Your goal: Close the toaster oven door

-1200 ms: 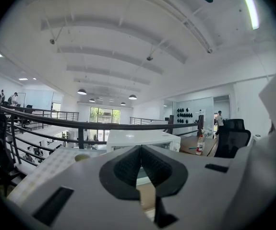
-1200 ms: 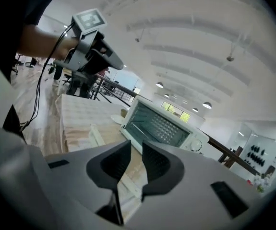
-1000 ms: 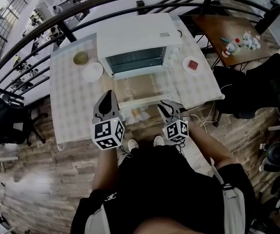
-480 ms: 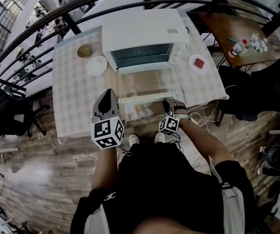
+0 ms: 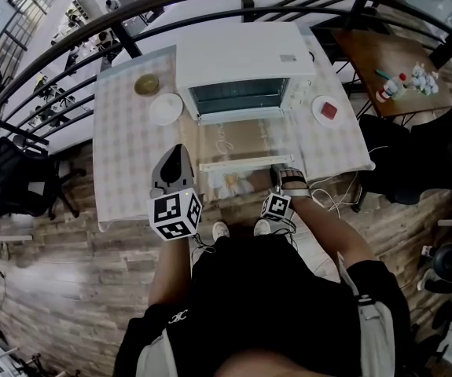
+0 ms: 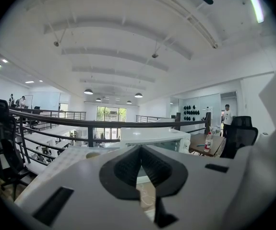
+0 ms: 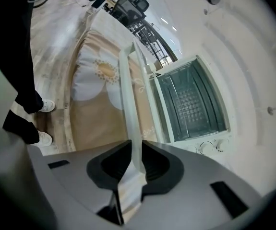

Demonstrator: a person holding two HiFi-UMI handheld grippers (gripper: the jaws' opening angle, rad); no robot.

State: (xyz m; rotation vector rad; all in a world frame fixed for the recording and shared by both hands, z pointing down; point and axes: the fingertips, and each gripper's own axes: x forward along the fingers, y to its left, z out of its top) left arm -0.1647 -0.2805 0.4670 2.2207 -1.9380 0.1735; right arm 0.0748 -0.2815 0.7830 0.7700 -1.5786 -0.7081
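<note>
Head view: toaster oven (image 5: 245, 61) stands at the back of the table (image 5: 123, 155). Its door (image 5: 241, 141) lies fully open, flat out in front of the oven. The door handle (image 5: 241, 164) runs along the door's edge farthest from the oven.

Right gripper (image 5: 281, 173) is at that bar's right end. The right gripper view shows the bar between the jaws, which are closing on it; the bar fills the gap. Left gripper (image 5: 174, 154) is front-left of the oven, clear of the door, jaws clenched on nothing.

Judged: closing not begun, grip only now being taken. Left to do: swing the door up and press it home.

White plate (image 5: 167, 108) sits just left of the oven.
</note>
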